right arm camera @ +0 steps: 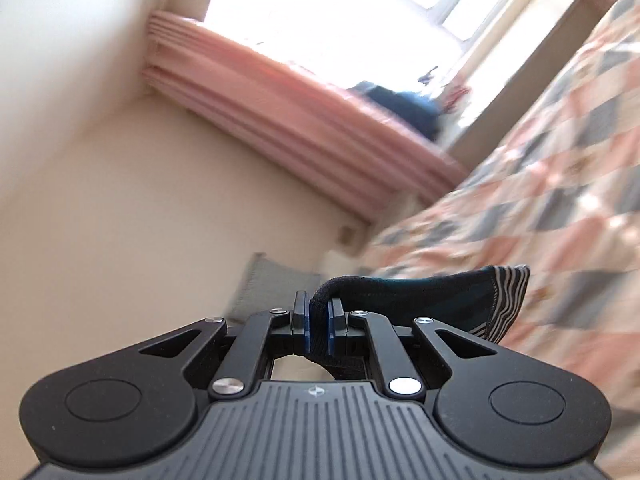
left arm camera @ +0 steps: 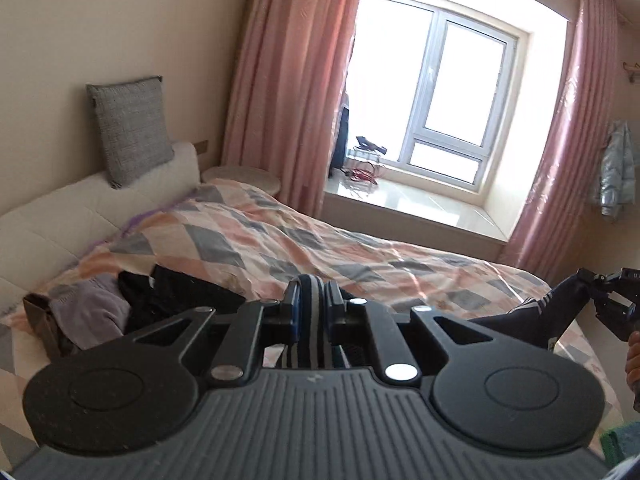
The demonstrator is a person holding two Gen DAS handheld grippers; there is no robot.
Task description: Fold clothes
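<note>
A navy garment with white stripes (left arm camera: 532,309) hangs stretched between both grippers above the bed. My left gripper (left arm camera: 312,294) is shut on a striped fold of it, which fills the gap between the blue pads. In the left wrist view my right gripper (left arm camera: 596,285) shows at the far right, pinching the garment's dark corner, with a person's hand (left arm camera: 634,356) behind it. The right wrist view is tilted and blurred. There my right gripper (right arm camera: 318,314) is shut on the dark hem, and the navy garment (right arm camera: 440,292) trails off to the right, its striped inside showing.
A pile of black clothes (left arm camera: 168,296) and a lilac piece (left arm camera: 92,310) lie on the checked quilt (left arm camera: 280,236) near the white headboard (left arm camera: 80,208). A grey cushion (left arm camera: 132,128) leans on the wall. Pink curtains (left arm camera: 288,80) frame a window sill (left arm camera: 412,204). A jacket (left arm camera: 616,168) hangs at the right.
</note>
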